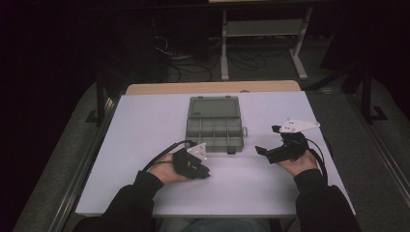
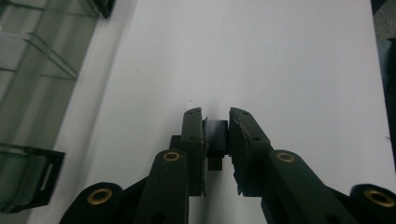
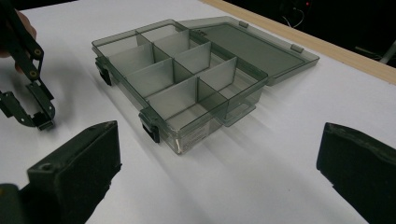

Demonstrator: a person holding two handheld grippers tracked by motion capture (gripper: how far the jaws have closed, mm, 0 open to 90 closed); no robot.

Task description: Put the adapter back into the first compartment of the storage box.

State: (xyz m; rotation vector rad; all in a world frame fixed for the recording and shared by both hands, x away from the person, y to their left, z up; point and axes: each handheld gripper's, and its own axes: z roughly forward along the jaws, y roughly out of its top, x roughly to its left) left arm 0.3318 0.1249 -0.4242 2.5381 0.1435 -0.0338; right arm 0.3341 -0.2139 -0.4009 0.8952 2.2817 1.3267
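The high view took in the whole white table (image 1: 145, 145), with a grey box (image 1: 214, 124) near its middle, lid laid open away from the person, and a gripper at each near corner of it. Only the left gripper view showed what the left gripper (image 2: 215, 133) carried: a small black block (image 2: 216, 140) pinched between its nearly closed jaws, just above the table, with the edge of the box at that view's left. The right gripper view showed the box (image 3: 187, 84) close up, its compartments looking empty, two black latches (image 3: 152, 126) on its near wall and the lid flat behind. The right gripper (image 3: 219, 172) had its jaws spread wide on nothing, aimed at the box. In the high view the left hand (image 1: 167, 169) lay low at the box's near left corner, and the right hand (image 1: 302, 162) held its gripper (image 1: 265, 151) tilted toward the box.
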